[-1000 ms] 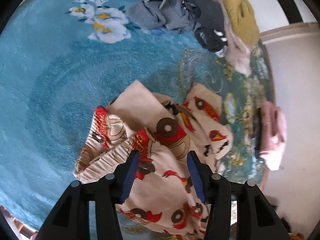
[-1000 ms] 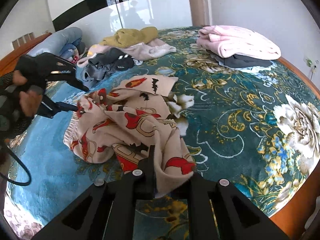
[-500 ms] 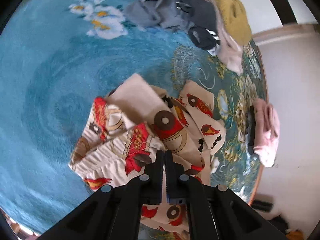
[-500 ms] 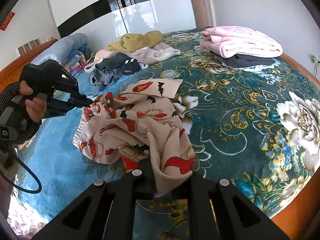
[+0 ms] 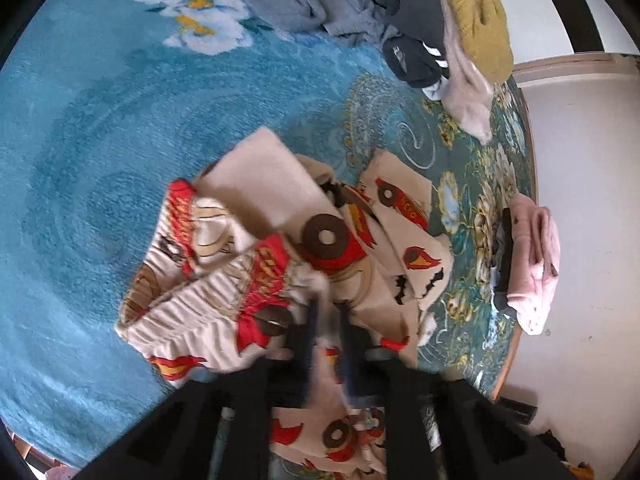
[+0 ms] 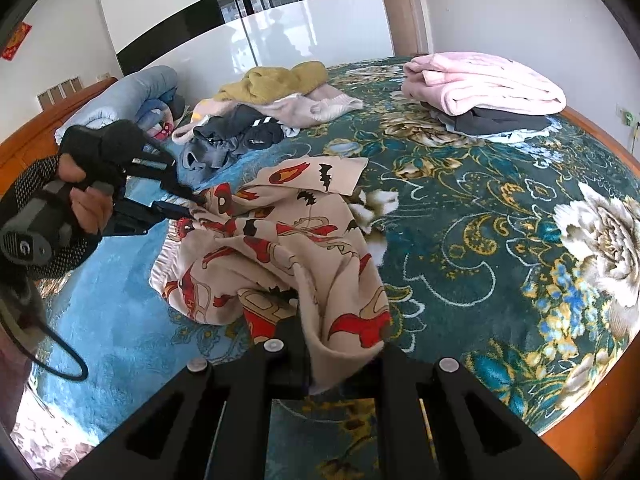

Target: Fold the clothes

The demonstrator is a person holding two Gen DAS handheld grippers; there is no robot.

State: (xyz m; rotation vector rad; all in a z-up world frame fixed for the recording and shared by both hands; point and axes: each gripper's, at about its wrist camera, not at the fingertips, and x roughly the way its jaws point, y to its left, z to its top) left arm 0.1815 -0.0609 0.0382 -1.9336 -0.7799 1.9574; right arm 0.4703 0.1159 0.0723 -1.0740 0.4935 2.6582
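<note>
A cream garment printed with red cars lies crumpled on the blue-green floral bedspread. In the left wrist view my left gripper is shut on a bunched fold near the gathered waistband, with cloth pinched between its blue pads. In the right wrist view the same garment spreads across the bed. A hand holds the left gripper at the garment's far left edge. My right gripper is shut on the near end of the cloth, which drapes over and hides its fingertips.
A loose pile of grey, black, pink and mustard clothes lies at the back. A folded pink and dark stack sits at the back right. A rolled blue quilt rests by the headboard. The wooden bed rim curves along the right.
The left gripper's jaws went from wide open over the garment to shut on a fold of it, and the cloth has bunched up there. The right gripper kept its grip.
</note>
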